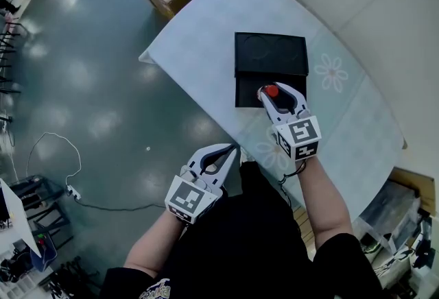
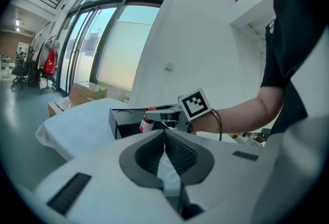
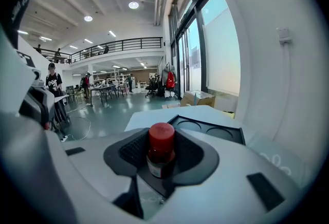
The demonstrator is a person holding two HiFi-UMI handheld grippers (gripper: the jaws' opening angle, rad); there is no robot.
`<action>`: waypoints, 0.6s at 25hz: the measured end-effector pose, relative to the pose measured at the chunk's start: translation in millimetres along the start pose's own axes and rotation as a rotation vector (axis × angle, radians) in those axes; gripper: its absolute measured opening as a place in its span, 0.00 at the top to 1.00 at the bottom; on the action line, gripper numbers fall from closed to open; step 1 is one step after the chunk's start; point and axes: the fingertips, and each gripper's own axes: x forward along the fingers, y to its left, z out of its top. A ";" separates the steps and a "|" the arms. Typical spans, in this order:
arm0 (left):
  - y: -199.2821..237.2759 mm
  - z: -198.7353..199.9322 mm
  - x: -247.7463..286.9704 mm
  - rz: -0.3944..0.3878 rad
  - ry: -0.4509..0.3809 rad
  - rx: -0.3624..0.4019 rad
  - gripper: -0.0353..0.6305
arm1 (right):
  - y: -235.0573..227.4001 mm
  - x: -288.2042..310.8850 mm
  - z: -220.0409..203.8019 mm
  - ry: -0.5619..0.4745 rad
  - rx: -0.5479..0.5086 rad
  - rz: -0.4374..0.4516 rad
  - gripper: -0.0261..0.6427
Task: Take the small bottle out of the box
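My right gripper (image 1: 276, 93) is clamped on the red-capped small bottle (image 3: 161, 150), over the open black box (image 1: 251, 90). My left gripper (image 1: 230, 149), jaws together and empty, hangs by the table (image 1: 206, 37) edge.

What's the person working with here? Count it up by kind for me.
Bottle: 1, red cap
Box: 1, black, open
Hand-held grippers: 2 (left hand-held gripper, shut on nothing; right hand-held gripper, shut on the bottle)
Total: 4
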 end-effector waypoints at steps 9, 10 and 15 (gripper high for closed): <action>5.6 15.7 -33.3 -0.015 -0.063 0.044 0.90 | 41.3 -39.4 41.3 -0.052 -0.015 -0.032 0.71; 5.6 15.7 -38.0 -0.018 -0.067 0.046 0.90 | 47.2 -44.3 42.4 -0.054 -0.015 -0.037 0.71; 2.4 8.8 -62.0 -0.047 -0.070 0.052 0.90 | 77.8 -66.6 40.0 -0.058 -0.002 -0.070 0.71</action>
